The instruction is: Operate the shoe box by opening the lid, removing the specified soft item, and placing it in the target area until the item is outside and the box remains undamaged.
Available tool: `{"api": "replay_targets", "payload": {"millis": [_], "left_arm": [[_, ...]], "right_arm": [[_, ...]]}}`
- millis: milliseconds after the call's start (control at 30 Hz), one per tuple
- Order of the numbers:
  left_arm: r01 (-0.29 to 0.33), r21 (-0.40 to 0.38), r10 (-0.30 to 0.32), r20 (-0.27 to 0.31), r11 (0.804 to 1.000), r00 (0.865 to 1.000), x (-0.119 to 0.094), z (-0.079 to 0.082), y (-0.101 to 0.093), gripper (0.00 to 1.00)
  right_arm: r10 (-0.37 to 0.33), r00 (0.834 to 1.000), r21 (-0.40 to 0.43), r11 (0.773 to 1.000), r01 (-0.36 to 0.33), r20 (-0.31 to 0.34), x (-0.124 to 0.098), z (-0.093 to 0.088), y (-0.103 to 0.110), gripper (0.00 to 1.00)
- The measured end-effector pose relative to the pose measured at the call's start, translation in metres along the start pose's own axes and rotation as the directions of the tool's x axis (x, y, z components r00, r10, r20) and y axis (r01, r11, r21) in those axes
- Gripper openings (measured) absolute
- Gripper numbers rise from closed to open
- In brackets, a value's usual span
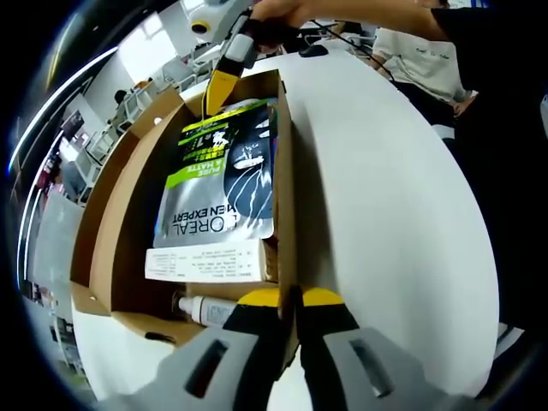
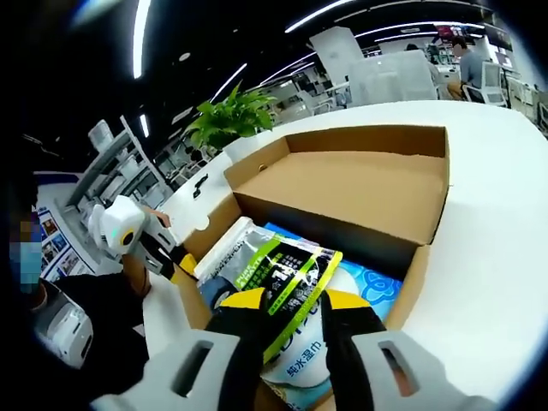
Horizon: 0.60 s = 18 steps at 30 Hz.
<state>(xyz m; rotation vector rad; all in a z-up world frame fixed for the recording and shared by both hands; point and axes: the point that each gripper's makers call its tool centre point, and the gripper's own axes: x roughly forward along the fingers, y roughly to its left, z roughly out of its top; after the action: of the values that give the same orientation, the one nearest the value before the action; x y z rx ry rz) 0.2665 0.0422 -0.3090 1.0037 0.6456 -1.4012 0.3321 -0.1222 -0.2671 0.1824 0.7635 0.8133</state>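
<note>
An open brown shoe box [image 1: 111,223] lies on a white table [image 1: 385,171], with its lid [image 2: 342,184] folded back flat. Inside, on top, rests a soft black-and-grey pouch [image 1: 224,171] with a green band. My left gripper [image 1: 289,300] is shut on the box's near side wall, one yellow tip on each side of the cardboard. My right gripper [image 2: 295,304] is shut on the pouch's [image 2: 282,270] green-banded end. In the left gripper view the right gripper [image 1: 224,86] comes in from the far end of the box. The left gripper [image 2: 128,231] shows at the box's left wall.
Under the pouch lie a white carton [image 1: 210,261], a small white bottle [image 1: 205,310], a blue pack [image 2: 377,282] and a white round pack [image 2: 300,364]. A green plant [image 2: 235,120] stands behind the box. A person's arm [image 1: 368,13] reaches over the table.
</note>
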Motion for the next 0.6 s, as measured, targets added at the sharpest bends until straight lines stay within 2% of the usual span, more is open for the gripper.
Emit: {"api": "replay_targets", "payload": {"millis": [100,267,400,533,600], "left_arm": [[0.0,0.0,0.0,0.0,1.0,1.0,0.0,0.0,0.0,0.05],[0.002,0.0,-0.002,0.0,1.0,1.0,0.0,0.0,0.001,0.04],[0.002,0.0,-0.002,0.0,1.0,1.0,0.0,0.0,0.001,0.04],[0.003,0.001,-0.003,-0.001,1.0,1.0,0.0,0.0,0.001,0.04],[0.003,0.003,-0.002,-0.002,1.0,1.0,0.0,0.0,0.001,0.04]], "right_arm": [[0.005,1.0,-0.008,1.0,-0.005,-0.004,-0.001,0.0,0.001,0.24],[0.035,0.999,0.072,0.997,-0.034,-0.023,-0.004,-0.006,0.004,0.23],[0.047,0.999,0.08,0.996,-0.045,-0.015,-0.006,-0.005,0.008,0.23],[0.055,0.998,0.108,0.993,-0.053,-0.009,-0.006,-0.004,0.021,0.22],[0.032,0.999,0.081,0.996,-0.03,-0.03,-0.004,-0.004,0.021,0.22]]}}
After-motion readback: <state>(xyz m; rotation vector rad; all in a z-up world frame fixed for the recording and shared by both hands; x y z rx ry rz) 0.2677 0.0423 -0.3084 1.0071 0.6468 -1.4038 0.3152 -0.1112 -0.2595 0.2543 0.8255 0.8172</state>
